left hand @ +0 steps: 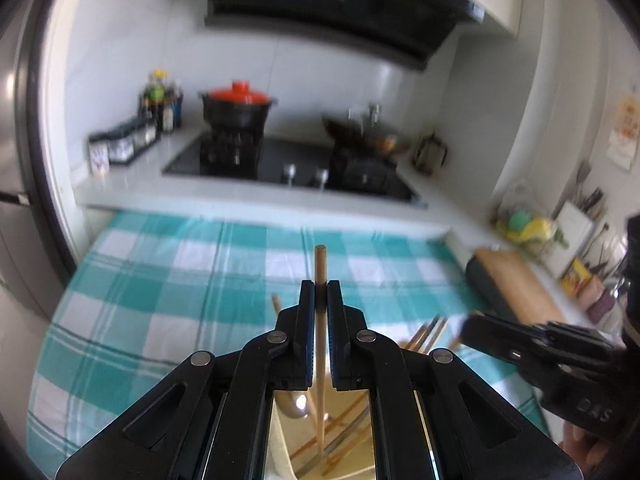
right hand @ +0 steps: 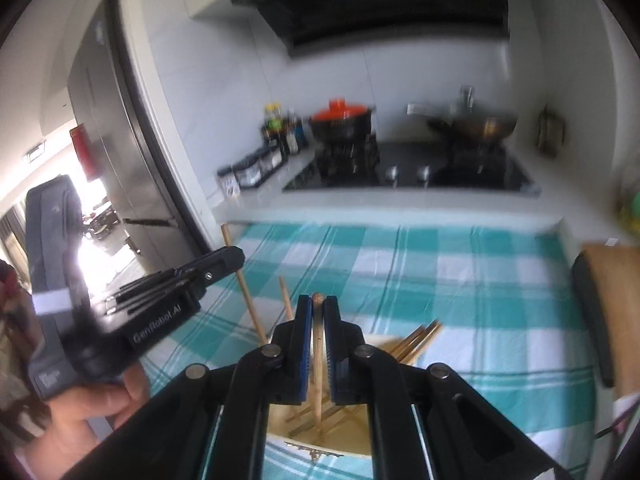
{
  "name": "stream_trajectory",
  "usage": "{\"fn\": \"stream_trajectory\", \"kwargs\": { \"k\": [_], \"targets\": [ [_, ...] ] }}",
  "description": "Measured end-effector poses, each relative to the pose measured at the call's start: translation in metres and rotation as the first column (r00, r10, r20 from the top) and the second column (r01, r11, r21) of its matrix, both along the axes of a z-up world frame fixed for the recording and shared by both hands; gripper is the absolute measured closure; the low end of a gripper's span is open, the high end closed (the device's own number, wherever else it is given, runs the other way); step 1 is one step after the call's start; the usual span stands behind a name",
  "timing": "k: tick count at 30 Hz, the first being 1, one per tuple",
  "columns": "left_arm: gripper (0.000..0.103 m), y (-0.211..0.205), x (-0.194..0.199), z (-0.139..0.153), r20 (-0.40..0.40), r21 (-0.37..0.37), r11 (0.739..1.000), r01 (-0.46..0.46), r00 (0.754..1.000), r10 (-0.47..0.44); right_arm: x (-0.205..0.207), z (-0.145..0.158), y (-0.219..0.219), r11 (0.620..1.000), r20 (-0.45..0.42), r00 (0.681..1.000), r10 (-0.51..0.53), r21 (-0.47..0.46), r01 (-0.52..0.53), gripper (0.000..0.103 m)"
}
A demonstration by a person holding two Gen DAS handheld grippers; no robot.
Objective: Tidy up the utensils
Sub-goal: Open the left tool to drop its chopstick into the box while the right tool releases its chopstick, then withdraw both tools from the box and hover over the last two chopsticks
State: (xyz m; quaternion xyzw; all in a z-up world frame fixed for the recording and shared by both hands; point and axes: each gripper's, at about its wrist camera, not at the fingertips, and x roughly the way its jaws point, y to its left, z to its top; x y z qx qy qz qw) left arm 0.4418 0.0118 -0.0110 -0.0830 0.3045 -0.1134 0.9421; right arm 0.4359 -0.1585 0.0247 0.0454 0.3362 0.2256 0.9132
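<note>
My left gripper is shut on a wooden chopstick held upright, its lower end down in a cream holder below the jaws. My right gripper is shut on another wooden chopstick, also upright over the same cream holder. Several more chopsticks lean out of the holder to the right; they also show in the left wrist view. A metal spoon bowl lies inside the holder. The left gripper shows at the left of the right wrist view.
A teal checked cloth covers the counter. Behind it stands a black hob with a red-lidded pot and a wok. Spice jars stand at the left. A wooden cutting board lies at the right.
</note>
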Motion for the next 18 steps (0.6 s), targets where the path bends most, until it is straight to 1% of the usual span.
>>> {"fn": "stream_trajectory", "kwargs": {
  "k": [2, 3, 4, 5, 6, 7, 8, 11, 13, 15, 16, 17, 18],
  "targets": [
    [0.095, -0.003, 0.006, -0.015, -0.050, 0.028, 1.000, 0.003, 0.999, -0.001, 0.019, -0.021, 0.004, 1.000, -0.073, 0.997, 0.006, 0.000, -0.006, 0.094],
    [0.082, -0.003, 0.006, -0.019, -0.071, 0.036, 0.999, 0.003, 0.997, -0.001, 0.029, -0.033, 0.007, 1.000, -0.110, 0.994, 0.003, -0.016, -0.005, 0.094],
    [0.061, -0.002, 0.005, -0.022, -0.083, 0.036, 0.999, 0.002, 0.997, 0.001, 0.035, -0.041, 0.010, 0.999, -0.126, 0.992, -0.012, -0.036, 0.008, 0.090],
    [0.051, 0.000, 0.001, -0.024, -0.084, 0.033, 0.999, -0.003, 0.996, 0.006, 0.038, -0.046, 0.011, 0.999, -0.132, 0.991, -0.023, -0.050, 0.016, 0.076],
    [0.039, 0.003, -0.005, -0.025, -0.076, 0.032, 0.999, -0.010, 0.997, 0.012, 0.039, -0.049, 0.011, 0.998, -0.130, 0.991, -0.032, -0.059, 0.025, 0.069],
    [0.035, 0.007, -0.013, -0.025, -0.067, 0.033, 0.999, -0.011, 0.998, 0.013, 0.036, -0.050, 0.011, 0.998, -0.119, 0.992, -0.037, -0.057, 0.030, 0.060],
    [0.035, 0.009, -0.018, -0.026, -0.066, 0.038, 0.999, -0.005, 0.998, 0.008, 0.031, -0.049, 0.008, 0.998, -0.101, 0.994, -0.041, -0.053, 0.036, 0.058],
    [0.030, 0.014, -0.044, -0.035, -0.103, 0.064, 0.998, 0.009, 0.995, -0.002, 0.012, -0.044, 0.001, 0.997, -0.060, 0.997, -0.046, -0.062, 0.043, 0.058],
    [0.026, 0.016, -0.063, -0.043, -0.130, 0.074, 0.997, 0.024, 0.991, -0.014, 0.002, -0.042, -0.004, 0.995, -0.039, 0.998, -0.051, -0.083, 0.047, 0.058],
    [0.025, 0.014, -0.087, -0.054, -0.161, 0.081, 0.996, 0.048, 0.986, -0.035, -0.022, -0.041, -0.007, 0.991, -0.008, 0.999, -0.048, -0.122, 0.046, 0.057],
    [0.025, 0.012, -0.097, -0.058, -0.173, 0.083, 0.995, 0.059, 0.984, -0.044, -0.027, -0.040, -0.009, 0.990, 0.002, 0.999, -0.045, -0.136, 0.045, 0.055],
    [0.025, 0.010, -0.108, -0.062, -0.186, 0.085, 0.994, 0.070, 0.981, -0.053, -0.039, -0.041, -0.010, 0.987, 0.014, 0.999, -0.040, -0.154, 0.042, 0.051],
    [0.025, 0.007, -0.122, -0.067, -0.199, 0.090, 0.993, 0.082, 0.978, -0.063, -0.054, -0.042, -0.012, 0.984, 0.029, 0.999, -0.036, -0.173, 0.040, 0.050]
  ]
}}
